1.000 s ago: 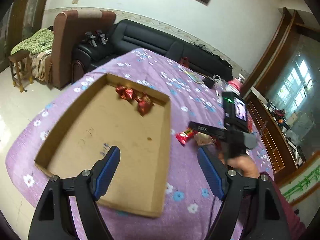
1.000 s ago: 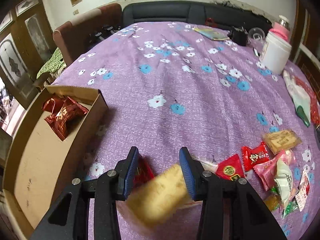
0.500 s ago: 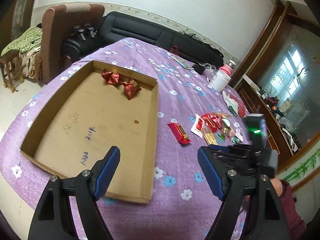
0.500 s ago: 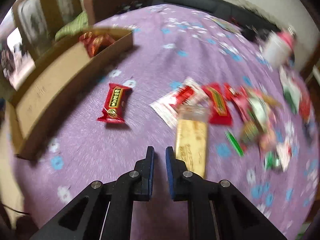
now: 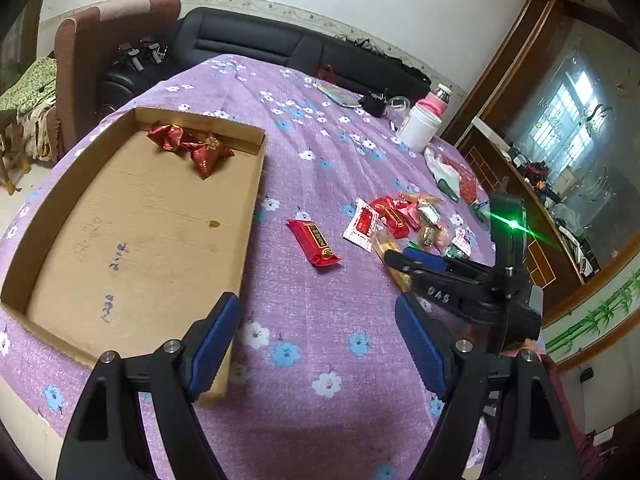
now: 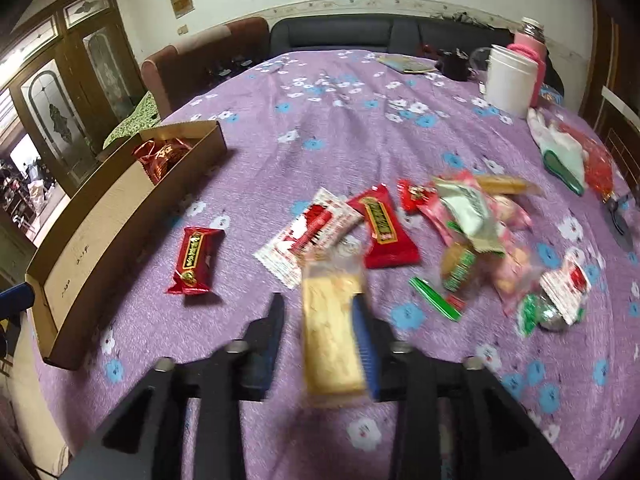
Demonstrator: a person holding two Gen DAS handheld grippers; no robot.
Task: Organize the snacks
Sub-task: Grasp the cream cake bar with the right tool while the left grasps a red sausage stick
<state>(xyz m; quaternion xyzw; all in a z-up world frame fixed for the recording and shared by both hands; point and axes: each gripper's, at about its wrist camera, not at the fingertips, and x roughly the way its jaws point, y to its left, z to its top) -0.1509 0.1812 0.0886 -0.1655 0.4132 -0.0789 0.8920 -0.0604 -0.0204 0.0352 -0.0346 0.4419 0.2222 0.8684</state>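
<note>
A shallow cardboard tray lies on the purple flowered tablecloth, with red foil snacks in its far corner. A single red packet lies beside the tray. A pile of mixed snack packets lies to the right. My left gripper is open and empty above the tray's near right corner. My right gripper has its jaws apart around a yellow biscuit packet; motion blur hides whether the fingers touch it.
A white tub, a pink bottle, a white-green bag and small dark items stand at the table's far right. A black sofa and a brown armchair lie beyond the table.
My right gripper's jaws have gone from almost shut to apart, and the yellow biscuit packet now sits between them. The left gripper has stayed open and shifted slightly.
</note>
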